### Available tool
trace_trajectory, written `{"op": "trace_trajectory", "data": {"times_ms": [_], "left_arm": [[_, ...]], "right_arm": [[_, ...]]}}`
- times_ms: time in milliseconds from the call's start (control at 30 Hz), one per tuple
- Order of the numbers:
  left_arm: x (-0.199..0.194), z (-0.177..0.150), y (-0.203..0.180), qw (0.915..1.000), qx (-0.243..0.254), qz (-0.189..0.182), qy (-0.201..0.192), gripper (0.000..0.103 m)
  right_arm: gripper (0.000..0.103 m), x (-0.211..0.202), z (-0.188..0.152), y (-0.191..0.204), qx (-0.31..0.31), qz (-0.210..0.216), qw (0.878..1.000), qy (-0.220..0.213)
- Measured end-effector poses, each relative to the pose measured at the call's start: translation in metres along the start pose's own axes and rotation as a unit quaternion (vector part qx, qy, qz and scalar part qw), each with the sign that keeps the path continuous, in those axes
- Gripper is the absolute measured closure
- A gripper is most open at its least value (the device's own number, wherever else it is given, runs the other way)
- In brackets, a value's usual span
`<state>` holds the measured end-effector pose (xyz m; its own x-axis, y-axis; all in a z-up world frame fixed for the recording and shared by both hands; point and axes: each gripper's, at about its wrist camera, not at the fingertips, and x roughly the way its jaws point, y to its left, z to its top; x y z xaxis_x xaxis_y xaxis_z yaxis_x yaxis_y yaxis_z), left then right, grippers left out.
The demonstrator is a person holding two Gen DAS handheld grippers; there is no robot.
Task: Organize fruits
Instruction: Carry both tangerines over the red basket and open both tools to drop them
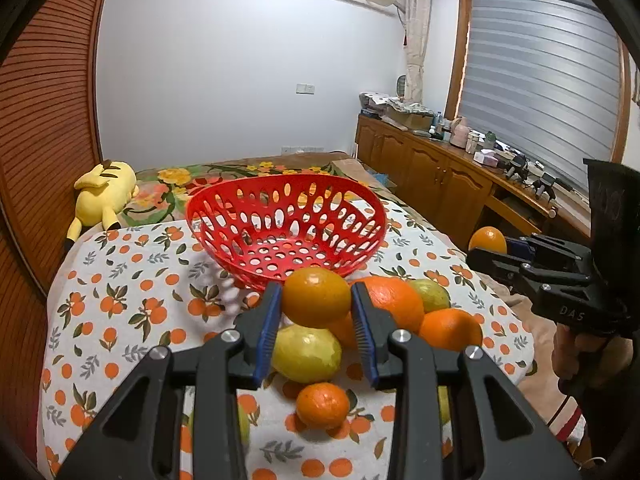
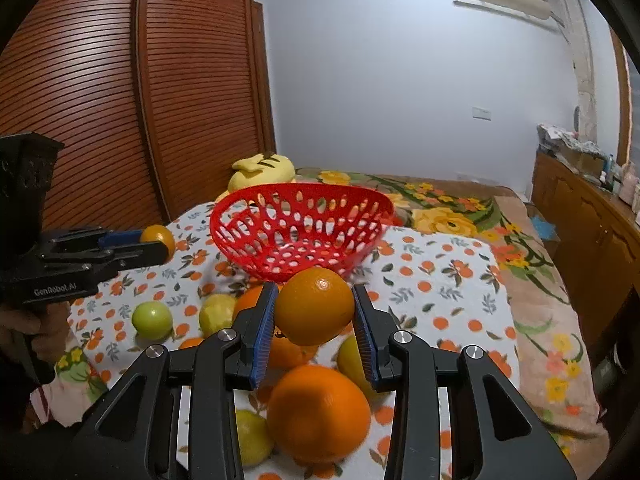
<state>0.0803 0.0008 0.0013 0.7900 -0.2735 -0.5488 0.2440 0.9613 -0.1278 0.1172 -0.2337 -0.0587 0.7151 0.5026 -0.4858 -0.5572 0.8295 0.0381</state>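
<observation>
**Both grippers holding oranges, basket empty**

Worktop (image 1: 132,280) under an orange-print cloth. Red perforated basket (image 1: 286,226) sits at its far side, nothing inside. Loose fruit pile (image 1: 400,312) lies just in front of the basket: oranges, yellow-green fruits, one small orange nearest the camera. Left gripper (image 1: 316,312) clamps an orange (image 1: 316,298) between its blue pads, raised above the pile. Right gripper (image 2: 314,322) likewise pinches its own orange (image 2: 314,306), held above the pile, short of the basket rim.
</observation>
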Motion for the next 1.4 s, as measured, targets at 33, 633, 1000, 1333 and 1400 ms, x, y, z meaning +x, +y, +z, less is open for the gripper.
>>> {"op": "trace_trajectory", "data": {"times_ms": [33, 633, 1000, 1333, 1400], "left_arm": [[0.003, 0.002, 0.001, 1.0, 0.001, 0.002, 0.0, 0.07], [0.073, 0.03, 0.026, 0.9993, 0.003, 0.005, 0.038, 0.07], [0.107, 0.034, 0.033, 0.9979, -0.001, -0.005, 0.065, 0.069], [0.119, 0.035, 0.035, 0.997, 0.0, -0.006, 0.077, 0.069], [0.122, 0.035, 0.036, 0.9969, 0.0, -0.006, 0.078, 0.069]], "right_arm": [[0.067, 0.004, 0.002, 0.001, -0.001, 0.002, 1.0, 0.002], [0.066, 0.097, 0.042, -0.014, -0.025, 0.035, 0.996, 0.072], [0.066, 0.128, 0.041, -0.02, -0.027, 0.055, 0.991, 0.12], [0.066, 0.136, 0.044, -0.017, -0.031, 0.069, 0.989, 0.128], [0.066, 0.135, 0.044, -0.016, -0.034, 0.068, 0.989, 0.126]]}}
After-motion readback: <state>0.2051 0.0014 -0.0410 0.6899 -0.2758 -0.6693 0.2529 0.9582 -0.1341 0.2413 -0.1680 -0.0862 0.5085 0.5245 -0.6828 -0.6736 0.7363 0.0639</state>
